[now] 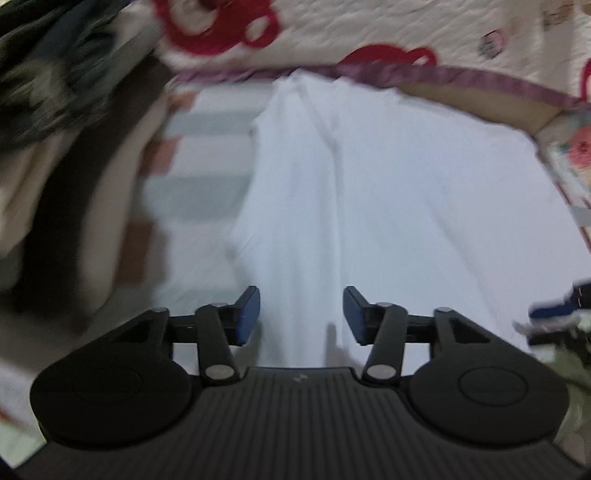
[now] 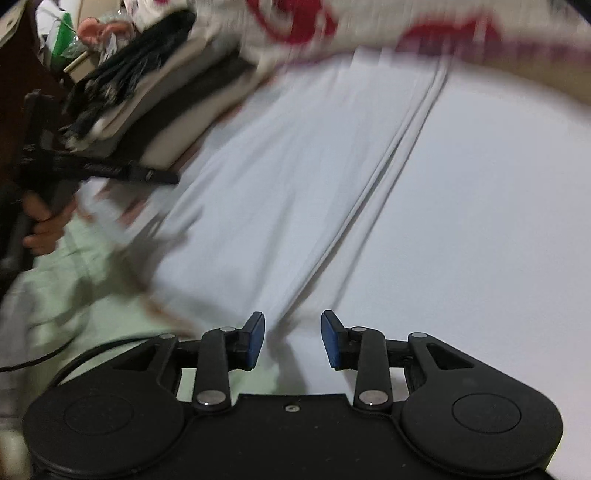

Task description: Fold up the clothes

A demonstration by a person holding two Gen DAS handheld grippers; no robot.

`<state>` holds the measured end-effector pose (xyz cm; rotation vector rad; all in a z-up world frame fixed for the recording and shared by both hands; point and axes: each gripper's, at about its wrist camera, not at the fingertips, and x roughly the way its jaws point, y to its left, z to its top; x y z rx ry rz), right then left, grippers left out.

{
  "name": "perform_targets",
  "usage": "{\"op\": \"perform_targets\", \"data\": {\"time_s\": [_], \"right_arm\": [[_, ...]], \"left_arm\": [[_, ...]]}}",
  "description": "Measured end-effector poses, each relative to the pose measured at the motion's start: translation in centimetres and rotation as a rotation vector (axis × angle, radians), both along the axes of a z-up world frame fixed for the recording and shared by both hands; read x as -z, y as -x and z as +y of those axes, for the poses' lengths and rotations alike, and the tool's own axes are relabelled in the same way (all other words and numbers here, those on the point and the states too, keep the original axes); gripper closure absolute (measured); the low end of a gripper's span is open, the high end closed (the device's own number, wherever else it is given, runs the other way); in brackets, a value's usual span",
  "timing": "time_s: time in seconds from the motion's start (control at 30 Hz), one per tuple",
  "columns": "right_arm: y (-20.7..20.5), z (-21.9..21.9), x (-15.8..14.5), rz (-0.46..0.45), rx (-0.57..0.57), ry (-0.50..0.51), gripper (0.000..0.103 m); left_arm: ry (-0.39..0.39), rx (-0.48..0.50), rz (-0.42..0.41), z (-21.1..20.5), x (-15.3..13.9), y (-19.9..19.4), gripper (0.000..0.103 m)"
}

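**White garment spread flat, both grippers parted above it**

Bedding fills both views: a cream quilt [image 1: 369, 26] with red shapes and a purplish border lies along the far edge, and a pale green sheet [image 2: 74, 295] shows at the near left in the right wrist view. On this surface a white garment [image 1: 369, 192] is spread out, taking up most of each picture, with long creases running away from the cameras — in the right wrist view they form a tight bundle of folds slanting toward the upper right.

The left gripper [image 1: 301, 314] hangs over the white cloth with its blue pads standing apart and nothing between them; cloth shows through the gap. The right gripper [image 2: 293, 339] is likewise released, its jaws apart above the near end of the creases and gripping nothing.

At the left of the right wrist view a hand [image 2: 42, 225] grips a black handle. Behind it sits a stack of folded clothes [image 2: 159, 96] in beige, brown and a dark print, just beside the garment's left edge. Both pictures are smeared by motion, so the small items at the far corners cannot be told with any certainty.
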<state>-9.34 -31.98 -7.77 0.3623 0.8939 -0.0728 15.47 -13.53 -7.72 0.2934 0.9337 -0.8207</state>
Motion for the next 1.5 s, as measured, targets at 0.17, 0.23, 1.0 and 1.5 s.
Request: {"op": "perform_targets", "data": {"time_s": [0.17,0.23,1.0,1.5], "right_arm": [[-5.3,-1.1,0.5,-0.060,-0.146,0.242,0.063],[-7.8,-0.8,0.8,-0.096,-0.225,0.333,0.059],[-13.8,-6.3,4.6,-0.150,-0.125,0.334,0.041],[-23.3,-16.2,5.0,-0.136,0.009,0.271,0.041]], "left_arm": [[0.002,-0.010,-0.084,-1.8,2.0,-3.0,0.050],[-0.030,-0.073,-0.080,-2.2,2.7,-4.6,0.050],[-0.062,-0.287,-0.025,-0.6,3.3,-4.9,0.097],[0.074,-0.034,-0.149,-12.7,3.5,-13.8,0.061]]}}
